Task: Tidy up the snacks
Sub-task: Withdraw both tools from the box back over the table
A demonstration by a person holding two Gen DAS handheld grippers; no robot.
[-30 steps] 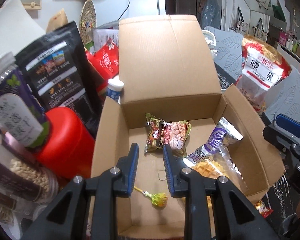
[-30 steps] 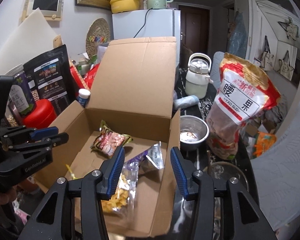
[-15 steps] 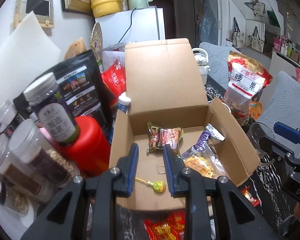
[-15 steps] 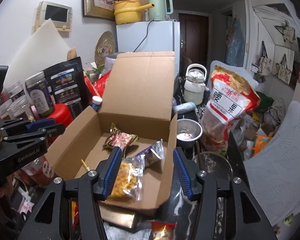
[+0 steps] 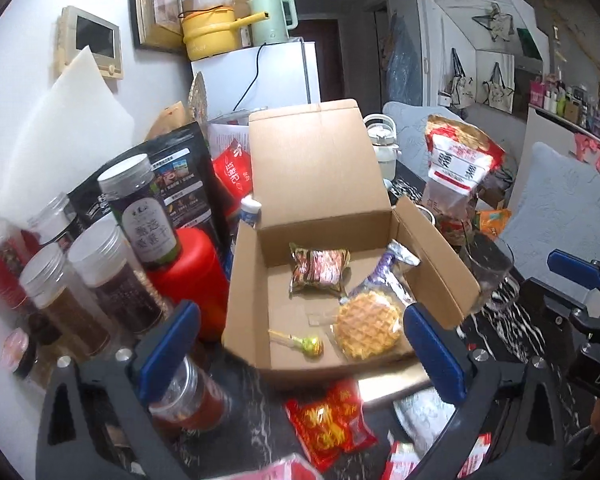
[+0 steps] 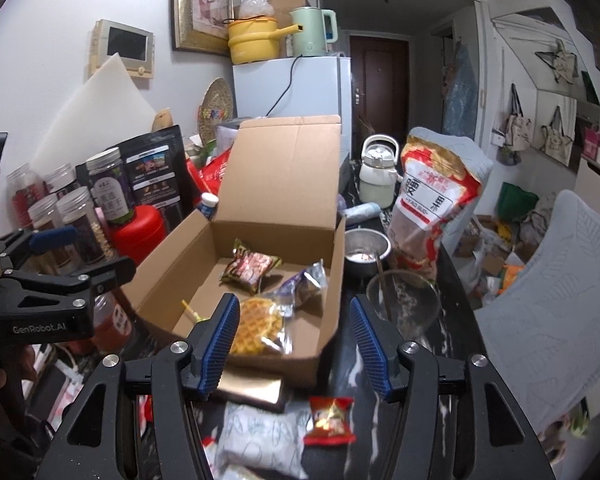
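Snacks sit in an open cardboard box (image 5: 342,208) on a dark marbled worktop (image 5: 512,332), seen first from the left wrist camera. Inside the box lie a brown foil packet (image 5: 318,272) near the back wall, a wrapped waffle (image 5: 368,330) toward the right side, and a green lollipop (image 5: 308,345) near the front edge. The left gripper (image 5: 300,354) is spread wide and holds nothing; its blue pads flank the front of the box. In front of the box a red snack packet (image 5: 332,426) lies on the worktop. To the left stand clear jars (image 5: 112,284) and a red canister (image 5: 188,280), with a black pouch (image 5: 180,188) behind them. A large red and white bag (image 5: 458,160) stands upright behind and to the right of the box.

From the right wrist camera, the right gripper (image 6: 294,346) is also open and empty, its pads hovering over the box's near right corner. The waffle (image 6: 260,330) lies just beyond the left pad, the foil packet (image 6: 250,266) farther in. A small red candy packet (image 6: 329,420) and a white packet (image 6: 260,440) rest on the worktop below the gripper. A steel bowl (image 6: 366,250) and a glass bowl (image 6: 404,302) sit right of the box, and the left gripper (image 6: 60,276) shows at the left edge.
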